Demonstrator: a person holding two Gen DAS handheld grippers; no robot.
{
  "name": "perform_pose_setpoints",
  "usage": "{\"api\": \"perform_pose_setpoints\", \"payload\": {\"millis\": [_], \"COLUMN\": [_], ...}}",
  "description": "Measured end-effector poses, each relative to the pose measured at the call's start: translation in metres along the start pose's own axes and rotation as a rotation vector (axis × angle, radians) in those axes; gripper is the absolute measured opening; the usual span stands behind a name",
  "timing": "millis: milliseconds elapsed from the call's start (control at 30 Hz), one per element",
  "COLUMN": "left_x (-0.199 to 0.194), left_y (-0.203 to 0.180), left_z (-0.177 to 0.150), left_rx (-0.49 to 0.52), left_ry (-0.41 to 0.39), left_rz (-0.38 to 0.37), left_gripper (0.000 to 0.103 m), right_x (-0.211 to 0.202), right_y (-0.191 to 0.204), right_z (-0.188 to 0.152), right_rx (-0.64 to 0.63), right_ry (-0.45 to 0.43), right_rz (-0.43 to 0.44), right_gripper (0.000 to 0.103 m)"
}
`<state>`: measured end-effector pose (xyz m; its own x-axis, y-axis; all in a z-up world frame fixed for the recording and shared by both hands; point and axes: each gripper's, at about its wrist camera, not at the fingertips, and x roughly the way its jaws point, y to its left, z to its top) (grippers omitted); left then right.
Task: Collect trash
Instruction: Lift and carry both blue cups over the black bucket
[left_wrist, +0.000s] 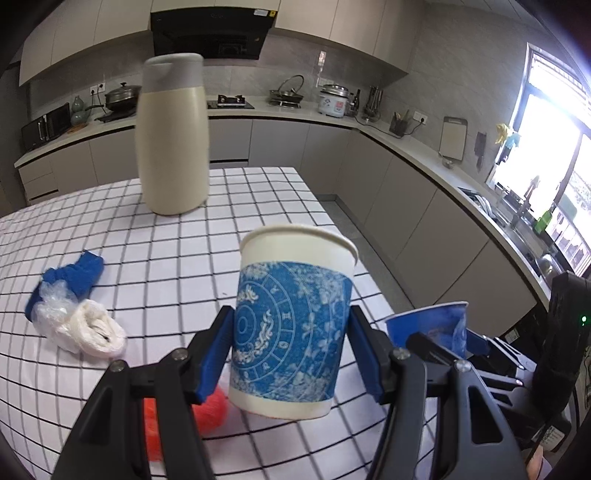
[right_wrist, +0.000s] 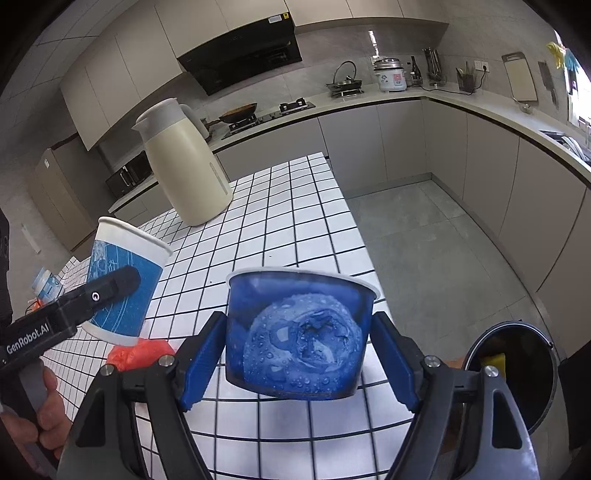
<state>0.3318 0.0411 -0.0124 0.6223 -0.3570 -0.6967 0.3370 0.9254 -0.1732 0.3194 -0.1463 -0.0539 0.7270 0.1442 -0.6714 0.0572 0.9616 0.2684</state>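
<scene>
Checked counter (left_wrist: 258, 199) lies under both tongs: left tongs (left_wrist: 291, 350) clench a paper cup (left_wrist: 291, 325), right tongs (right_wrist: 295, 343) clench a blue cup (right_wrist: 299, 332). Both look light and crushable, best held mid-wall. Bin (right_wrist: 517, 369) sits right of them.

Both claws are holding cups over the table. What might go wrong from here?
The tall cup sits tilted between the left gripper fingers, so it may slip onto the table. The blue bowl in the right gripper is gripped by thin walls that may buckle. The bin opening is narrow, so a drop could miss.
</scene>
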Motion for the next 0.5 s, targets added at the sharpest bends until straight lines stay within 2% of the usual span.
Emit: {"api": "perform_pose_setpoints", "payload": {"millis": [200, 500], "left_x": [0.014, 0.045], "left_y": [-0.053, -0.152], "left_z": [-0.01, -0.028], "left_rx": [0.019, 0.078], "left_ry": [0.03, 0.1], "left_rz": [-0.04, -0.141], "left_gripper": [0.062, 0.062], "right_x": [-0.018, -0.063], "right_y": [-0.043, -0.145], "right_z": [-0.002, -0.014], "right_rx": [0.022, 0.095], "right_ry": [-0.001, -0.012], "right_rz": [-0.017, -0.108], "right_gripper": [0.08, 0.08]}}
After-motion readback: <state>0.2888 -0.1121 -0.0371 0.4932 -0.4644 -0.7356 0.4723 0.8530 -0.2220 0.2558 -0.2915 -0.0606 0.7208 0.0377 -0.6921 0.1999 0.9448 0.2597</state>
